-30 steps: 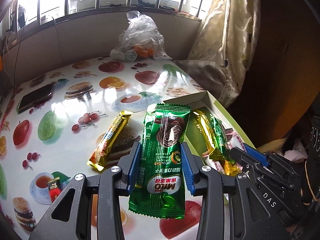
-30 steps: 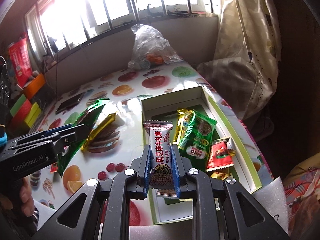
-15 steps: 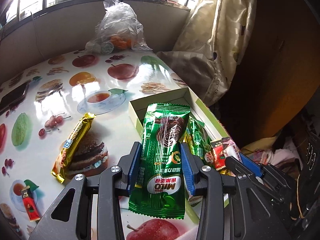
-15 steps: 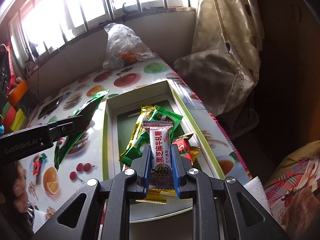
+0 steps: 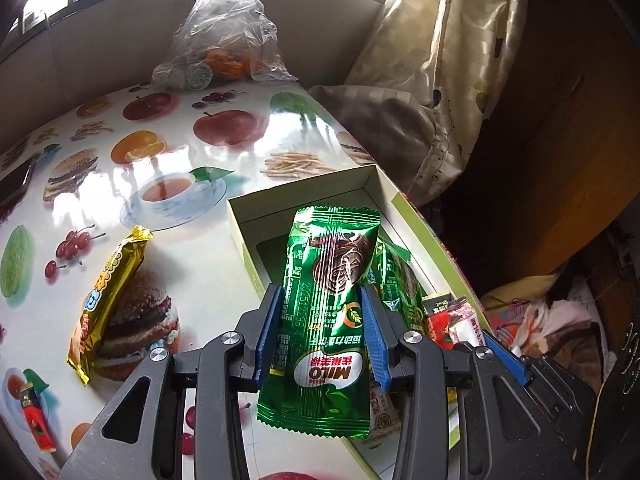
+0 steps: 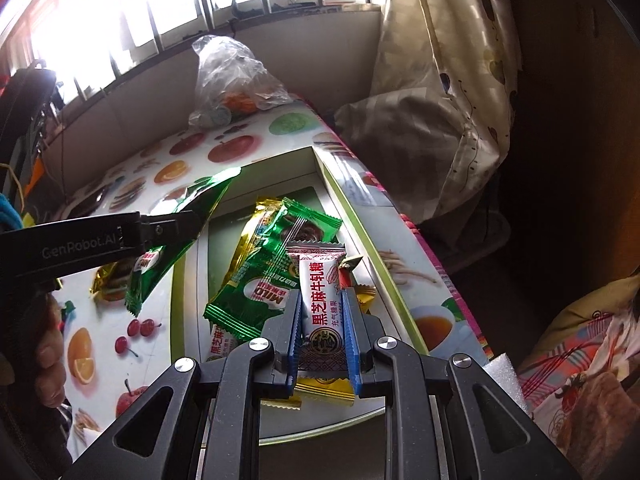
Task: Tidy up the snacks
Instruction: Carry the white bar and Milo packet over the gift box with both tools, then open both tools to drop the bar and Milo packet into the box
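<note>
My left gripper [image 5: 320,320] is shut on a green Milo packet [image 5: 326,300] and holds it above the near left part of the green-edged open box [image 5: 304,192]. My right gripper [image 6: 320,328] is shut on a white black-sesame nougat bar [image 6: 320,300] above the box [image 6: 360,220]. Inside the box lie another green Milo packet [image 6: 264,280], a gold wrapper [image 6: 256,228] and small red and yellow sweets. In the right wrist view the left gripper [image 6: 172,228] reaches in from the left with its Milo packet [image 6: 168,256].
A gold snack bar [image 5: 108,292] lies on the fruit-print tablecloth left of the box, and a small red sachet [image 5: 36,424] lies near the front left. A clear plastic bag of fruit [image 5: 224,40] stands at the back. A curtain [image 5: 440,60] hangs past the table's right edge.
Both grippers have moved to the right and forward over the box, each still holding its snack. The box now lies directly under both.
</note>
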`<action>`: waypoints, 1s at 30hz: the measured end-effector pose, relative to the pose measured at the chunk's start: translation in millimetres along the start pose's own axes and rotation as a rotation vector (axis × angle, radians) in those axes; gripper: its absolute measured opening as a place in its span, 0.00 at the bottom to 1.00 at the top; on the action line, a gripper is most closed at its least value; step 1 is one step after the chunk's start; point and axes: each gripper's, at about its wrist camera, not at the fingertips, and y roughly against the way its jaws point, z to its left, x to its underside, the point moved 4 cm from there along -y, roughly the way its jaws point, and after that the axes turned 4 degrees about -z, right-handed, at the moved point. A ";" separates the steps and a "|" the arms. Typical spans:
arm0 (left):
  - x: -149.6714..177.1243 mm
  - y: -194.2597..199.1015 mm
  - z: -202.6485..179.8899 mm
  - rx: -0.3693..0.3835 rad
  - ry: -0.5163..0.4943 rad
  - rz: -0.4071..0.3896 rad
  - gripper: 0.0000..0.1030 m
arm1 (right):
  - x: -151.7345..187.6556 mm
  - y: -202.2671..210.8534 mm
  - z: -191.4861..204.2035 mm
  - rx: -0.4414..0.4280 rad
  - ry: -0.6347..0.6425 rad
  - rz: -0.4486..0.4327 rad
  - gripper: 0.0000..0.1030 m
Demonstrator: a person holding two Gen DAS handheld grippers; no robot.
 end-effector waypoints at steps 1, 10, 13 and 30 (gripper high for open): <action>0.4 -2.4 -1.1 0.001 -0.001 0.006 0.39 | -0.4 -1.6 0.0 0.004 0.001 0.002 0.18; -1.2 -17.7 -3.0 -0.024 0.005 0.012 0.39 | 1.3 -8.3 -2.4 0.026 0.007 0.002 0.18; -1.4 -21.7 -4.2 -0.026 0.003 0.023 0.39 | 2.8 -11.0 -2.7 0.037 0.012 0.005 0.18; -3.0 -30.4 -5.2 -0.023 0.001 0.031 0.39 | 5.1 -14.7 -3.6 0.040 0.009 -0.005 0.25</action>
